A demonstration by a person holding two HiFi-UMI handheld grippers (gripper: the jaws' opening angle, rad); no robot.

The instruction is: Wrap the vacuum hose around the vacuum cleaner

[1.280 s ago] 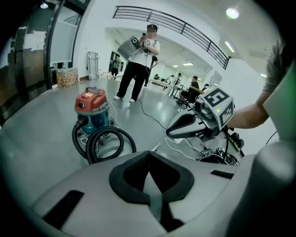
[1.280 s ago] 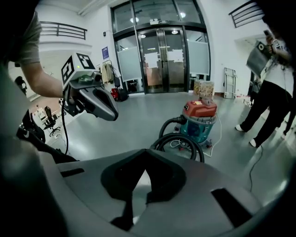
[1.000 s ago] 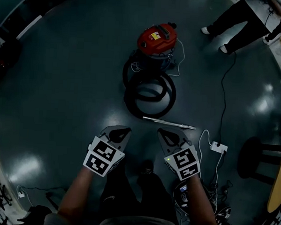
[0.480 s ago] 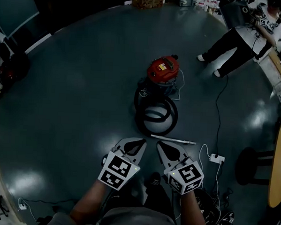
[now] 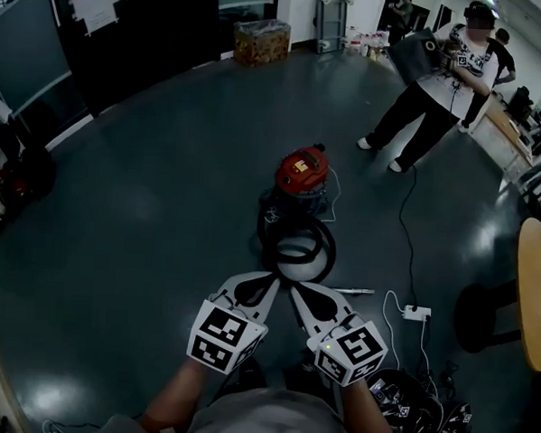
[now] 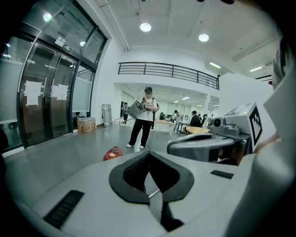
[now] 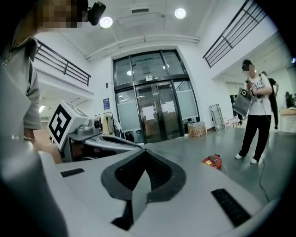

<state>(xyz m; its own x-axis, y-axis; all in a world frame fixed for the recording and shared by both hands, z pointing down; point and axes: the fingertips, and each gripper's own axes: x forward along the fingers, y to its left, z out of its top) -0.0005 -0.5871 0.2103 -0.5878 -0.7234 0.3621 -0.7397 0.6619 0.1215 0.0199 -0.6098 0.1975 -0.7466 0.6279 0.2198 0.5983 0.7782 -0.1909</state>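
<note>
- Left gripper (image 5: 269, 279): jaws fully together, pads meeting at the tips, nothing between them. In the left gripper view the closed jaws (image 6: 148, 152) frame only bare floor.
- Right gripper (image 5: 295, 292): jaws likewise pressed together and empty. The right gripper view shows its tips (image 7: 144, 151) meeting with nothing caught.
- Both grippers are held side by side at 6 o'clock in the head view. Their tips are near each other and point toward 12 o'clock.
- Red-lidded canister vacuum cleaner (image 5: 300, 172): stands upright on the dark grey floor (image 5: 144, 204), at 12 o'clock from the grippers and well apart from them. It also shows small in both gripper views (image 6: 113, 153) (image 7: 212, 161).
- Black ribbed vacuum hose (image 5: 296, 250): lies in coiled loops on the floor against the canister's 6 o'clock side. I cannot tell whether any loop passes round the body.
- Thin silver metal wand tube (image 5: 352, 290): flat on the floor at 5 o'clock from the coil, just past the right gripper's tip.
- White power strip (image 5: 416, 312): on the floor at 3 o'clock from the right gripper. A black cable (image 5: 406, 227) runs from it toward 12 o'clock.
- Standing person in white top and dark trousers (image 5: 431, 93): at 2 o'clock from the vacuum cleaner, well apart.
- Round wooden table (image 5: 536, 297): at the 3 o'clock edge of the head view.
</note>
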